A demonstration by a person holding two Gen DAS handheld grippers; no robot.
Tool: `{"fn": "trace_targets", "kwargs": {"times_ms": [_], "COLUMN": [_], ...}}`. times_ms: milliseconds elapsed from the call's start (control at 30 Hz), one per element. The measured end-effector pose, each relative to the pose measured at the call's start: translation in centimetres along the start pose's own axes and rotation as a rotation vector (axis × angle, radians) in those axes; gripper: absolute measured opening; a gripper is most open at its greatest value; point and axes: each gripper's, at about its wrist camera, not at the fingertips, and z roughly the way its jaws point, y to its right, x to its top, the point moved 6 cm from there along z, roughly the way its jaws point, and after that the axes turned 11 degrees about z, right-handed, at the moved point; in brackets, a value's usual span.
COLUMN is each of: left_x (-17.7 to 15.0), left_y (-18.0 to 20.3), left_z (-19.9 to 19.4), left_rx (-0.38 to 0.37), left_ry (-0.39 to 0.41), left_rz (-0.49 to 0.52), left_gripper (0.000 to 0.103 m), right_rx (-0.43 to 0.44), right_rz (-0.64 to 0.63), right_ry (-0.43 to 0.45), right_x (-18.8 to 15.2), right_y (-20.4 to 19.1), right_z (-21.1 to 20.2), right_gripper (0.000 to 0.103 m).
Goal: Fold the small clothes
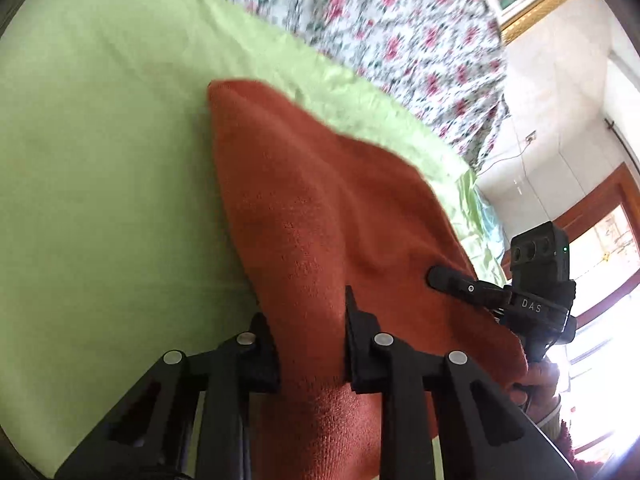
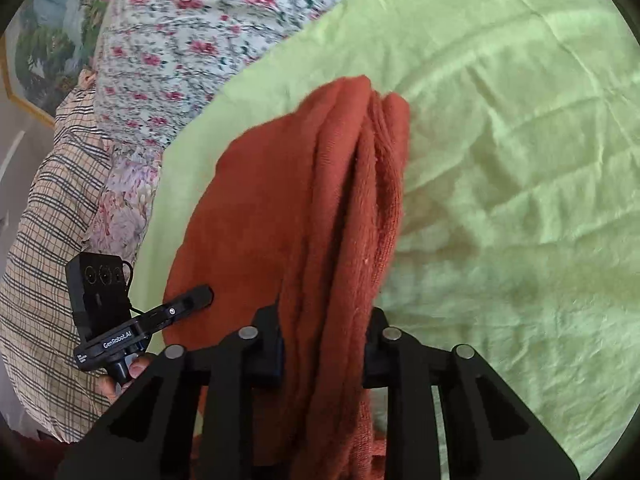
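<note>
Item: rust-orange cloth (image 1: 320, 208), terry-textured, small, doubled over into several layers. It hangs lifted above the light green bedsheet (image 1: 100, 160), its far folded end drooping toward the sheet; whether that end touches the sheet cannot be told.

Left claw (image 1: 310, 344): narrow, both black fingers pressed against a gathered edge of the cloth, which runs between them and down past the camera.

Right claw (image 2: 324, 344): narrow likewise, clamped on the cloth's stacked folds, at least three ridges of fabric showing side by side between its fingers. In the left wrist view this same claw (image 1: 440, 276) shows at the cloth's right edge, one finger lying against the fabric, with a hand (image 1: 536, 380) below it on the grip.

Left claw seen from the right wrist view (image 2: 200, 296): at the cloth's left edge, finger against the fabric.

Around the cloth: floral quilt (image 2: 192, 40) beyond the green sheet; plaid pillow (image 2: 48, 220) to the left of the quilt; framed picture (image 2: 40, 52) on the wall behind.
</note>
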Motion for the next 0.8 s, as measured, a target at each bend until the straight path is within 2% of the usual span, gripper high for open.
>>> {"fn": "trace_targets", "kwargs": {"times_ms": [200, 367, 533, 600, 667, 700, 767, 800], "left_x": [-1.7, -4.4, -8.3, -9.7, -10.7, -10.8, -11.0, -11.0], "left_y": [-1.7, -5.3, -9.3, -10.5, -11.1, -11.1, -11.3, -11.2], "left_z": [-10.0, -17.1, -17.4, -16.5, -16.3, -16.1, -16.7, -17.2], "left_rx": [0.102, 0.193, 0.254, 0.282, 0.304, 0.305, 0.319, 0.324], "left_ry": [0.099, 0.143, 0.088, 0.061, 0.058, 0.061, 0.069, 0.077], "left_rz": [0.013, -0.017, -0.084, -0.1, -0.131, -0.142, -0.157, -0.16], "left_gripper": [0.021, 0.021, 0.022, 0.031, 0.05, 0.052, 0.061, 0.063], "right_rx": [0.14, 0.254, 0.235, 0.217, 0.185, 0.17, 0.143, 0.123], "right_rz": [-0.087, -0.12, -0.146, -0.147, -0.136, -0.129, -0.117, -0.114], "right_ry": [-0.022, -0.092, -0.166, -0.185, -0.195, -0.2, -0.199, -0.192], "right_x": [-3.1, -6.2, -9.2, -9.8, -10.1, -10.3, -10.2, -10.1], "right_y": [-7.1, -11.9, -12.9, -12.2, -11.0, -10.5, -9.7, -9.5], "right_z": [2.6, 7.4, 11.3, 12.0, 12.4, 12.4, 12.0, 11.5], "right_gripper": [0.023, 0.023, 0.023, 0.023, 0.024, 0.027, 0.037, 0.05]}}
